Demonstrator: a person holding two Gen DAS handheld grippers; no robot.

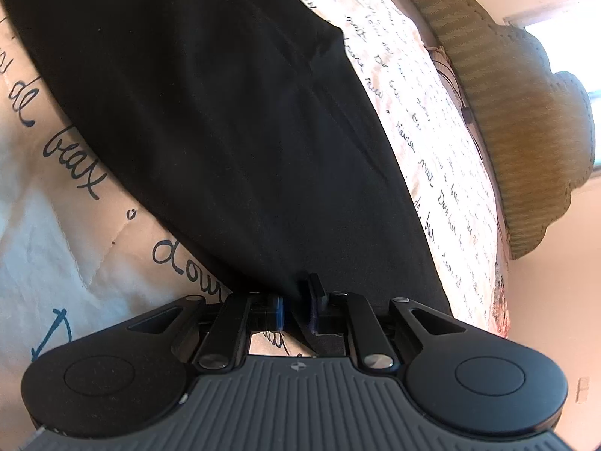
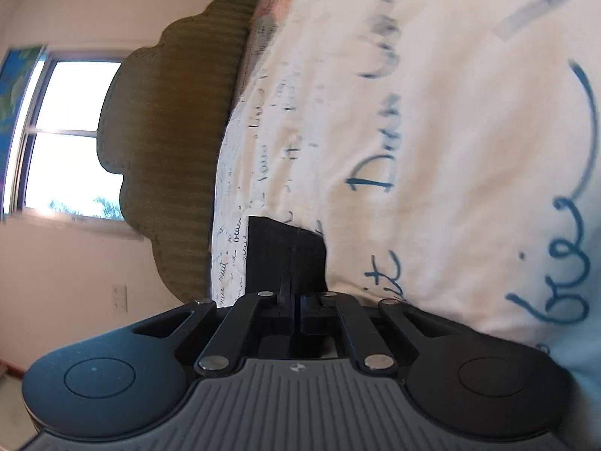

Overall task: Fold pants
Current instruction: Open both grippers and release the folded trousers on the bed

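Note:
The black pants [image 1: 210, 120] lie spread across a white bedspread printed with blue handwriting [image 1: 56, 225]. In the left wrist view my left gripper [image 1: 298, 300] is shut on the near edge of the pants, with the cloth pinched between the blue-padded fingers. In the right wrist view my right gripper [image 2: 295, 300] is shut on a small end of the pants [image 2: 285, 253] that sticks up above the fingers, with the bedspread [image 2: 432, 150] behind it.
An olive scalloped headboard [image 1: 526, 124] stands at the bed's end and also shows in the right wrist view [image 2: 172, 143]. A bright window [image 2: 71, 139] and cream wall with a light switch [image 2: 121, 298] lie beyond it.

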